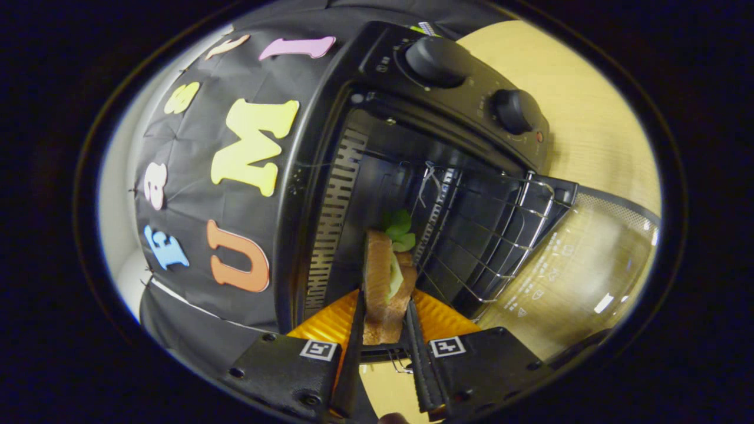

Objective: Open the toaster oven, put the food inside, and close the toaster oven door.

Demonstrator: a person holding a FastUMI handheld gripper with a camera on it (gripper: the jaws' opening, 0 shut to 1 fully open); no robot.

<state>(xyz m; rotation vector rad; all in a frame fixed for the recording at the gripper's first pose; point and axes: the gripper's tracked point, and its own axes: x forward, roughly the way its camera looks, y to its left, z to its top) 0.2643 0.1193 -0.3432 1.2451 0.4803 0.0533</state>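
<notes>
A black toaster oven (412,147) stands open right in front of me, tilted in the view. Its glass door (577,259) is folded down flat over the wooden table. A wire rack (489,235) sits inside the dark chamber. My gripper (383,318) is shut on a sandwich (386,282) of toasted bread with green lettuce sticking out; both black fingers (353,347) press on its sides. The sandwich reaches forward into the oven's mouth, just above the near edge of the rack.
Two round black knobs (439,59) sit on the oven's control panel beside the chamber. The light wooden table (589,118) spreads beyond the oven. Black cloth wall (194,282) stands close on the other side of the oven.
</notes>
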